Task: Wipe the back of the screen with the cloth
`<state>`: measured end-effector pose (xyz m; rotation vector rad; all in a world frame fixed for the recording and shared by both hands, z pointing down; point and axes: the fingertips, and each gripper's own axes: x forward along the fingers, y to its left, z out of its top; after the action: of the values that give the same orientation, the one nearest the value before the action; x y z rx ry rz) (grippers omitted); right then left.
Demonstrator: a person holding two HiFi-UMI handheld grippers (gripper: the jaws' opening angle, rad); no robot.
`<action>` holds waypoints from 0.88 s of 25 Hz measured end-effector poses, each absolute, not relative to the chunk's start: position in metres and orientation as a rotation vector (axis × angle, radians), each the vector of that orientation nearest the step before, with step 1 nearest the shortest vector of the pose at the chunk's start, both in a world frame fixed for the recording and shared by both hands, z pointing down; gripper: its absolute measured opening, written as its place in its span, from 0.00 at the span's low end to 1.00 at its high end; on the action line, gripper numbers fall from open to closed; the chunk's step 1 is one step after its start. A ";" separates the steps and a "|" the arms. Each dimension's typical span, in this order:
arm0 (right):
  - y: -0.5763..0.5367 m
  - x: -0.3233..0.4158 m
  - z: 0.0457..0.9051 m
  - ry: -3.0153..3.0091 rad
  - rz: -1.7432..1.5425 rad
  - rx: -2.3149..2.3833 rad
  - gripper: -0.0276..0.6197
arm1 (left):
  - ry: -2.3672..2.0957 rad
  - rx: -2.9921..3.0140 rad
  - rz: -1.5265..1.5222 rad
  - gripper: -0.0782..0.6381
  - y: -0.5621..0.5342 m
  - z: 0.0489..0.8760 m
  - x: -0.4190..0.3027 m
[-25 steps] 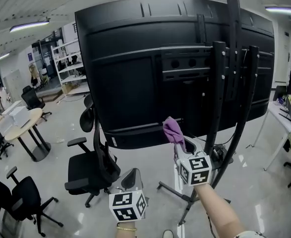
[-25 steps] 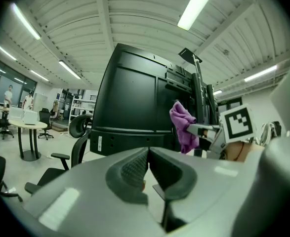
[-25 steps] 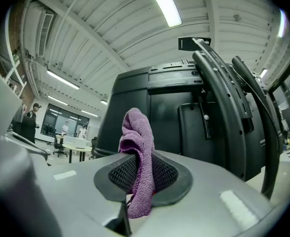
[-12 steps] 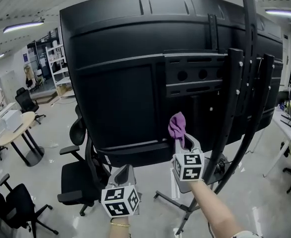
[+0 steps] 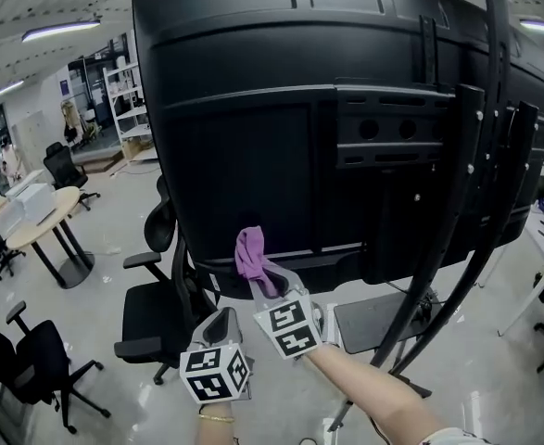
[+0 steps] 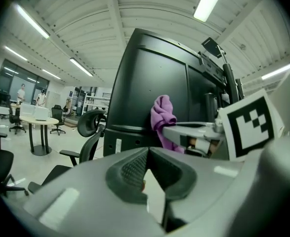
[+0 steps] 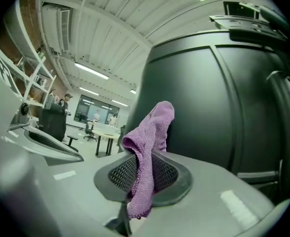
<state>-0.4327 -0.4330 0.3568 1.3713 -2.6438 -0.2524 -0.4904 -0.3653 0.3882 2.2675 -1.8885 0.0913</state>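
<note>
Right hand-held gripper point(image 5: 264, 284), centre-low in frame, clamps cloth point(image 5: 249, 250); screen back point(image 5: 253, 137) just above it. Left hand-held gripper point(image 5: 223, 327) closed, empty.

Right gripper point(image 5: 266, 286) raised on outstretched bare forearm point(image 5: 373, 399), jaws pinching purple terry cloth point(image 5: 249, 251). Left gripper point(image 5: 221, 325) lower, jaws together.

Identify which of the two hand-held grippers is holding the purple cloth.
The right hand-held gripper: its jaws pinch the purple cloth, while the left hand-held gripper is shut on nothing.
</note>
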 end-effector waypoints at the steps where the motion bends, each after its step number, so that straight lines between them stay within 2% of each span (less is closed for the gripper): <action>1: -0.431 -0.445 0.358 -2.645 -0.272 1.329 0.12 | -1.903 2.255 0.093 0.12 -0.364 0.389 -0.496; 5: -0.427 -0.474 0.363 -2.622 -0.349 1.233 0.12 | -1.952 2.226 0.092 0.12 -0.358 0.387 -0.514; 14: -0.440 -0.479 0.334 -2.402 -0.533 0.973 0.12 | -1.971 2.206 0.089 0.12 -0.356 0.389 -0.526; 22: -0.461 -0.466 0.172 -2.340 -0.791 1.154 0.12 | -1.936 2.238 0.109 0.12 -0.360 0.390 -0.516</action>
<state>-0.4664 -0.4609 0.1719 1.1544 -2.3396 -0.7908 -0.5164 -0.3597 0.3903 2.2383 -1.9360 0.1088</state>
